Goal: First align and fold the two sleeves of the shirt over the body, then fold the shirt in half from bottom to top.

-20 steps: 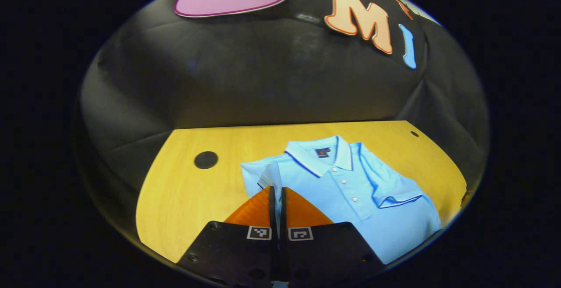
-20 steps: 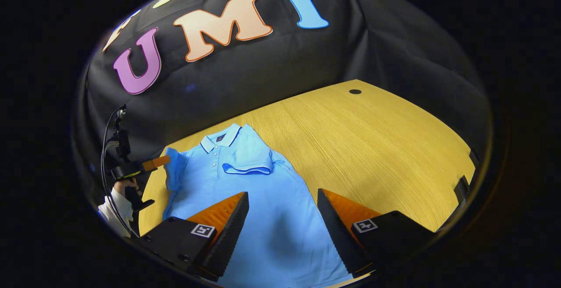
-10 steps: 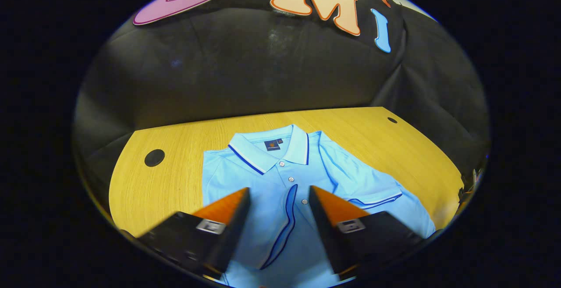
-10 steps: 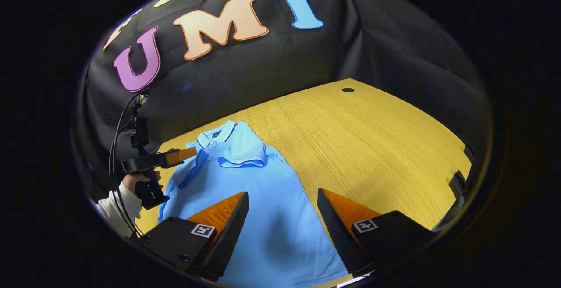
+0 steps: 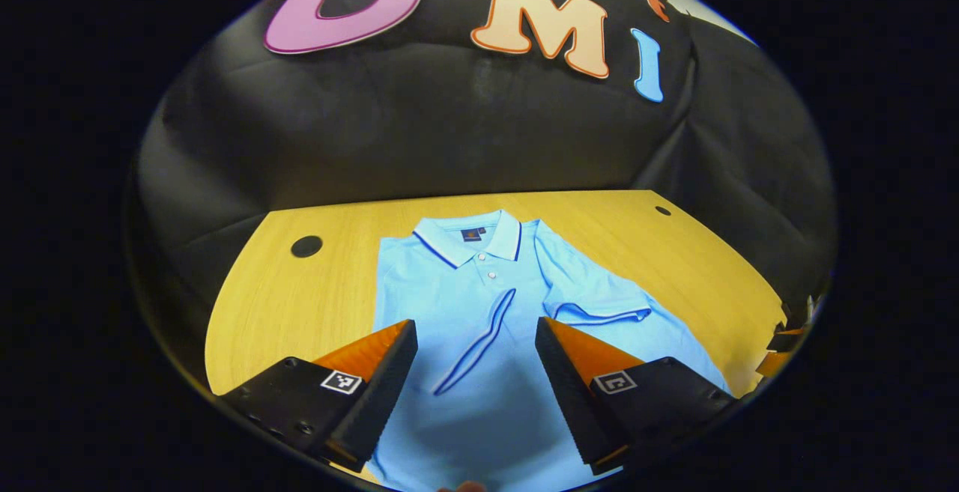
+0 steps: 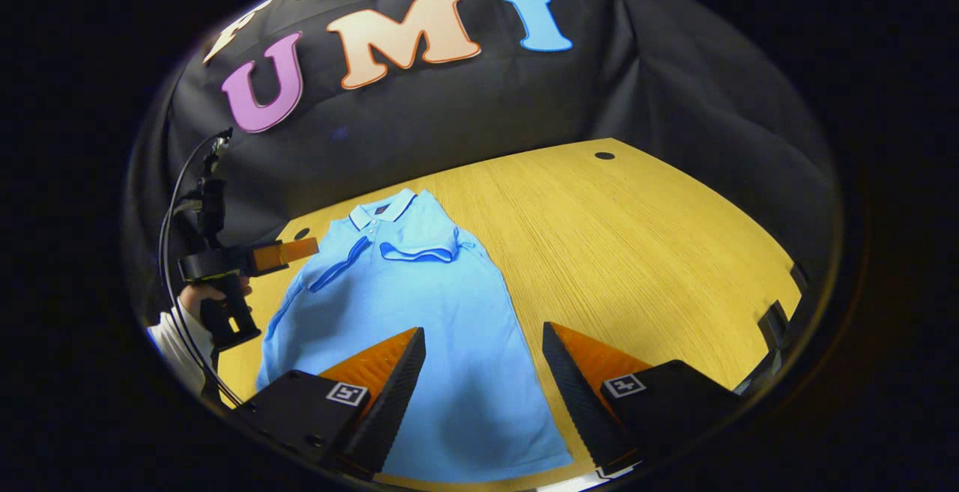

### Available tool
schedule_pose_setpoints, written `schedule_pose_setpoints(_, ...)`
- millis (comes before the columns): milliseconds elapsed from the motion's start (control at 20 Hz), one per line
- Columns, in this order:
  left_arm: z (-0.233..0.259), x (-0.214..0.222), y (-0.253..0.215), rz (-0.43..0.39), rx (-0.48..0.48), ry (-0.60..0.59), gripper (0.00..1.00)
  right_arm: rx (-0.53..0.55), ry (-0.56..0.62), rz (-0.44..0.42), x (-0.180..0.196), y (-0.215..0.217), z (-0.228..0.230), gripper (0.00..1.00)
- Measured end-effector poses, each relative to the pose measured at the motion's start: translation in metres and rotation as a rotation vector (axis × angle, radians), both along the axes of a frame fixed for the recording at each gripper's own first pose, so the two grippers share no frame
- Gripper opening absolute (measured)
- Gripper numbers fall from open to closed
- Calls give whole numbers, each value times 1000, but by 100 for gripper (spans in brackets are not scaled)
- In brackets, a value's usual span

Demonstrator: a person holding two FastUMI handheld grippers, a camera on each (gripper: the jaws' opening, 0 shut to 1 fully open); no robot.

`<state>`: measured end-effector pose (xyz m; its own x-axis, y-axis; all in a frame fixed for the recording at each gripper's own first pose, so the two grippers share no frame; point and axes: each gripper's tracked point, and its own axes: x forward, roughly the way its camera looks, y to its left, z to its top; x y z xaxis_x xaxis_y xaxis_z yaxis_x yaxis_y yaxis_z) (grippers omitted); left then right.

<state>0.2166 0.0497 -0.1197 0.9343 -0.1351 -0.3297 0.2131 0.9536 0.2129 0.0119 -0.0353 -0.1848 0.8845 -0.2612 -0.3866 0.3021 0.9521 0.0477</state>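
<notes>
the yellow wooden table [image 6: 637, 237] carries the light blue polo shirt with dark blue trim [image 6: 419, 305], lying flat with its collar toward the black wall and both short sleeves folded over the body. a hand in a white sleeve [image 6: 196, 299] holds the left gripper [image 6: 288, 251] level above the shirt's left edge. in its own view the left gripper [image 5: 476, 331] is spread wide and empty above the chest. the right gripper [image 6: 483, 338] hangs released, holding nothing, over the lower hem.
</notes>
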Motion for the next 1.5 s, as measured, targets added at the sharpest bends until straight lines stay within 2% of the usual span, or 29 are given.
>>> schedule_pose_setpoints(350, -50, -142, 51, 192, 6, 14, 96, -57, 70, 181, -50, 19, -39, 98)
schedule_pose_setpoints(700, -101, -245, 92, 315, -14, 54, 96, -84, 117, 203, -89, 14, -80, 98)
schedule_pose_setpoints(850, -116, -269, 99, 338, 6, 60, 96, -115, 130, 200, -96, 6, -94, 98)
schedule_pose_setpoints(1100, -138, -282, 102, 369, 18, 73, 96, -115, 142, 211, -99, 5, -109, 98)
schedule_pose_setpoints(1150, -139, -283, 102, 377, 17, 70, 96, -122, 142, 214, -100, 5, -110, 93)
schedule_pose_setpoints(1200, -139, -283, 101, 379, 13, 57, 96, -132, 136, 218, -99, 5, -111, 98)
schedule_pose_setpoints(1250, -139, -282, 100, 383, 11, 56, 97, -140, 139, 221, -101, 5, -113, 98)
schedule_pose_setpoints(1300, -141, -283, 100, 383, 3, 53, 97, -151, 135, 224, -101, 6, -113, 93)
schedule_pose_setpoints(1350, -140, -283, 98, 384, -11, 48, 98, -154, 137, 222, -101, 7, -113, 99)
schedule_pose_setpoints(1400, -141, -282, 97, 385, -11, 41, 97, -149, 135, 219, -102, 8, -113, 99)
schedule_pose_setpoints(1450, -141, -282, 95, 378, -6, 36, 96, -149, 132, 216, -102, 9, -113, 98)
schedule_pose_setpoints(1500, -143, -281, 92, 372, -10, 34, 96, -150, 122, 216, -103, 10, -113, 90)
